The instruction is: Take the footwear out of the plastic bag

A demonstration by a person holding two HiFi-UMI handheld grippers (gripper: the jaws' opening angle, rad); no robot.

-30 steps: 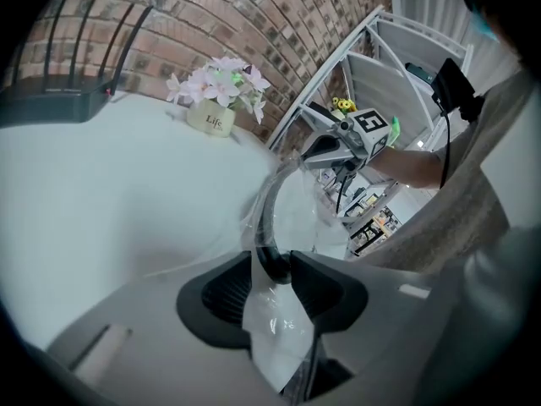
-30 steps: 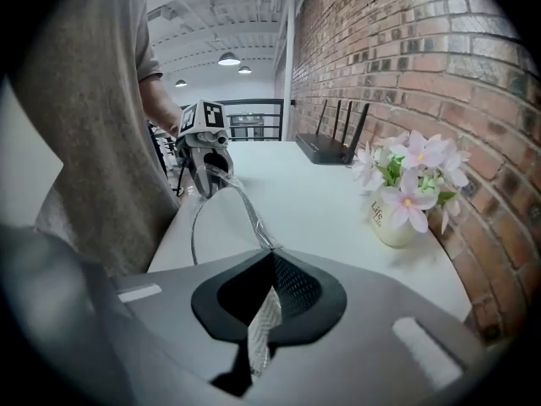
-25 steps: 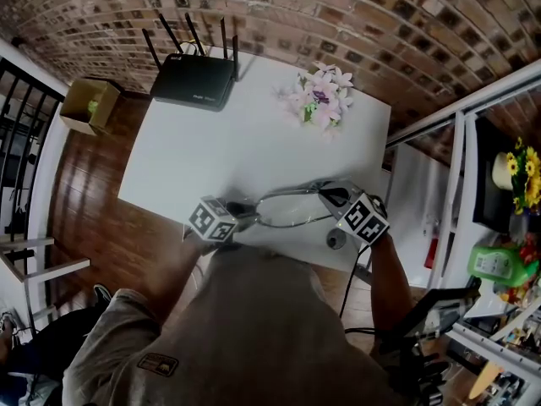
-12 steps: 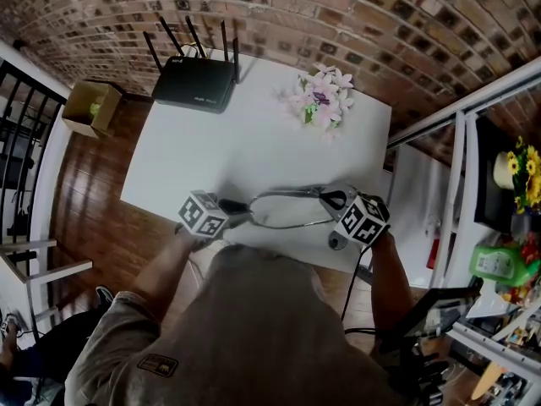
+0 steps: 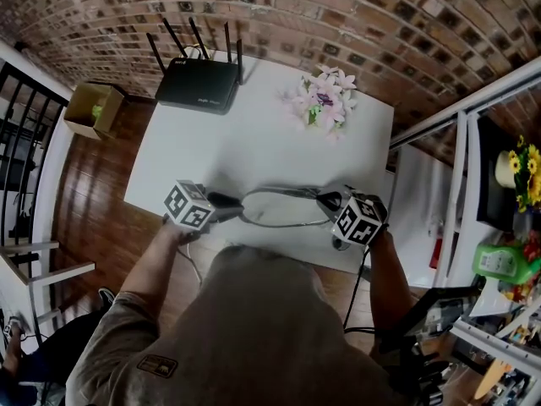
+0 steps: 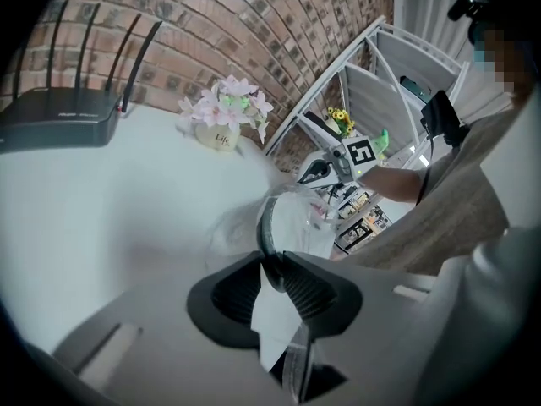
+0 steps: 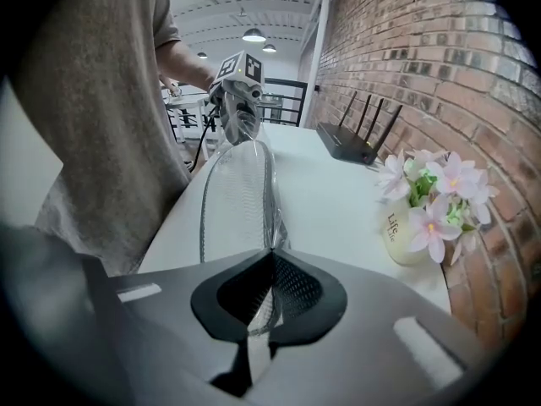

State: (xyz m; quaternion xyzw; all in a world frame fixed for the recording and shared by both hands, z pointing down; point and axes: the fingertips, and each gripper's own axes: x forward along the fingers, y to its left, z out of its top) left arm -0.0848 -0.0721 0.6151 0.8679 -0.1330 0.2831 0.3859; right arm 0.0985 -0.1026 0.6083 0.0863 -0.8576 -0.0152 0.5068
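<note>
The clear plastic bag [image 5: 283,208] is stretched between 2 grippers above the white table's [image 5: 254,142] near edge. The left gripper [image 5: 226,201], its jaws just closing, pinches the left end; the right gripper [image 5: 326,200] is clamped on the right end. The film is likely light, limp and slippery; the footwear [image 7: 237,189] inside shows only as flat mesh. Open tabletop lies beyond, with the router [image 5: 197,83] and flowers [image 5: 323,100] far.

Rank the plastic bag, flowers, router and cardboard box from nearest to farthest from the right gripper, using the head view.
1. plastic bag, pinched by the right gripper itself.
2. flowers, at the far side of the table.
3. router, at the far left corner.
4. cardboard box, on the floor left of the table.
</note>
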